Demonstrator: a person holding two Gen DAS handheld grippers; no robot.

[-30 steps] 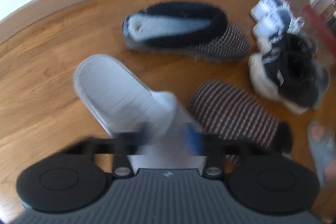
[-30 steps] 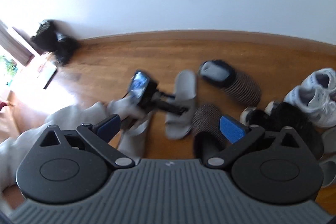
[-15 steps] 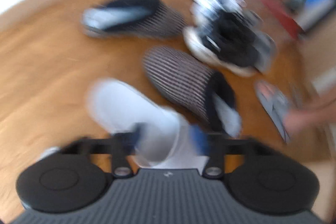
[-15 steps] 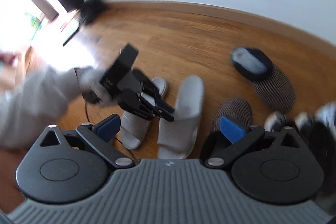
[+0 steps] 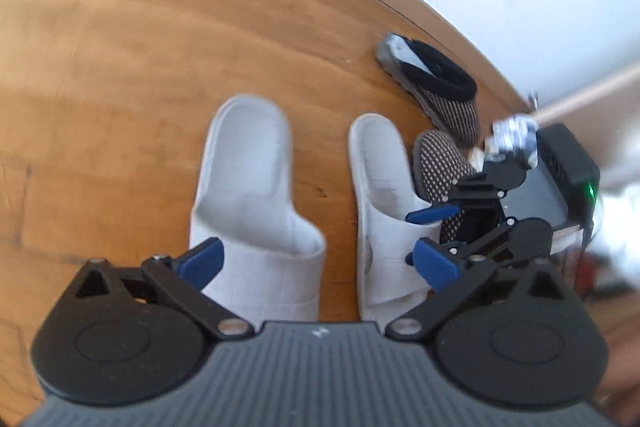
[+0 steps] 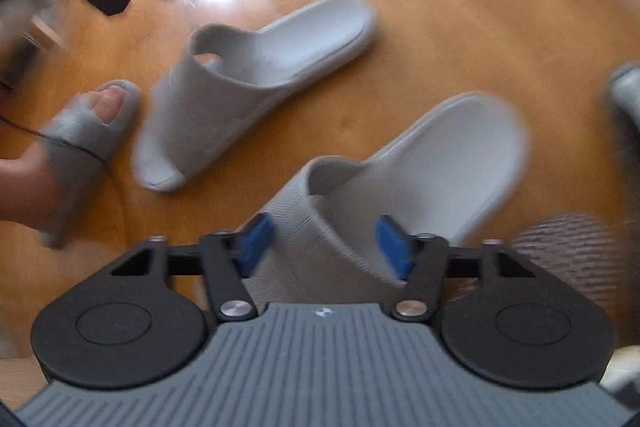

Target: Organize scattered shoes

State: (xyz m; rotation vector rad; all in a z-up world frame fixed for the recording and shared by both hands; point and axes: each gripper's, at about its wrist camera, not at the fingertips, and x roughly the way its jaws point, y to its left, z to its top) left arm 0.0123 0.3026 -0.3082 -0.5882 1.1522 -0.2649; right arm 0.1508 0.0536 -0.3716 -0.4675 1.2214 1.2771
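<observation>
- Our left gripper (image 5: 316,263) hangs with its jaws spreading to full width over the first pale grey moulded slide sandal (image 5: 256,203); nothing is pinched, and the sandal lies flat on the wooden floor (image 5: 120,67).
- Our right gripper (image 6: 320,247) is narrowing its blue pads (image 6: 256,239) around the strap of the second pale grey slide sandal (image 6: 400,179); we cannot tell whether they press yet.
- The two grey sandals lie side by side, toes the same way, so we judge this pair nearly sorted.
- Still left, we think: the two brown checked slippers with black fleece collars (image 5: 440,87), lying apart and at different angles beyond, and the white trainers (image 5: 512,135) past them.
</observation>
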